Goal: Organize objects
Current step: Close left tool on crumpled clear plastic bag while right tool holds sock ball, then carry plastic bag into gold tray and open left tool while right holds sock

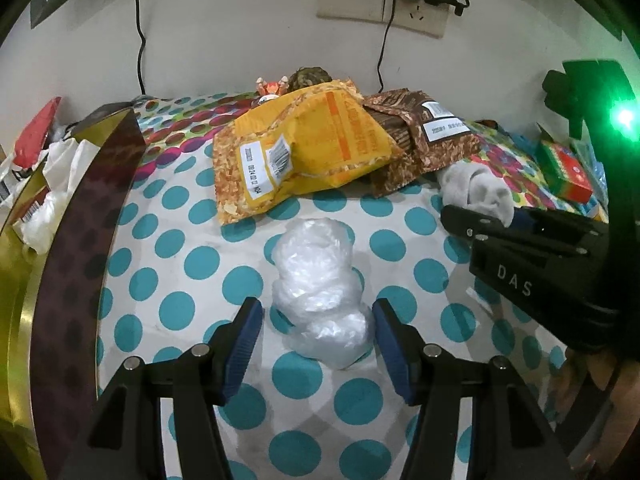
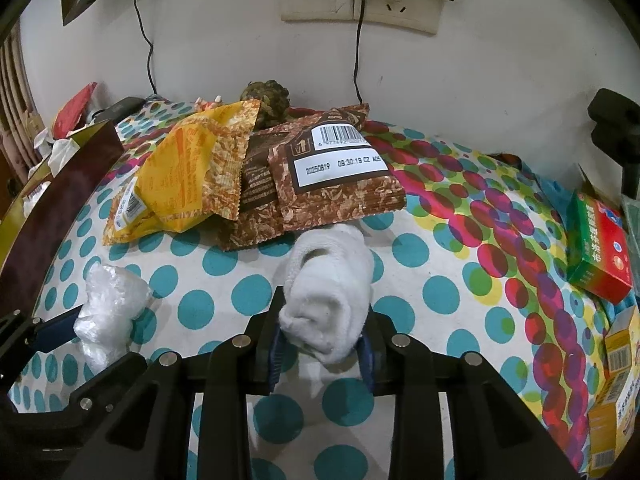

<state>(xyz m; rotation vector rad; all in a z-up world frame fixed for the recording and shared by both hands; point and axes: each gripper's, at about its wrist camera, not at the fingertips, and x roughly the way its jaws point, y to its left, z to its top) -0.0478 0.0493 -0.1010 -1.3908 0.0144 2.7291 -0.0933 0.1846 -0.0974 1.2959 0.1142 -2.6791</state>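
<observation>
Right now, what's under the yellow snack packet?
The yellow snack packet leans on the brown snack packet, overlapping its left edge, and rests on the polka-dot cloth. Anything beneath its middle is covered.

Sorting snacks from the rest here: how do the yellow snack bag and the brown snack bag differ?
The yellow snack bag is orange-yellow with a crumpled, folded-over top; the brown snack bag is brown and lies flatter. The yellow one sits left and overlaps the brown one's left edge. The brown bag's barcode and date label face up plainly; the yellow bag's small label curls at its lower left. Both rest on the dotted cloth, untouched.
</observation>
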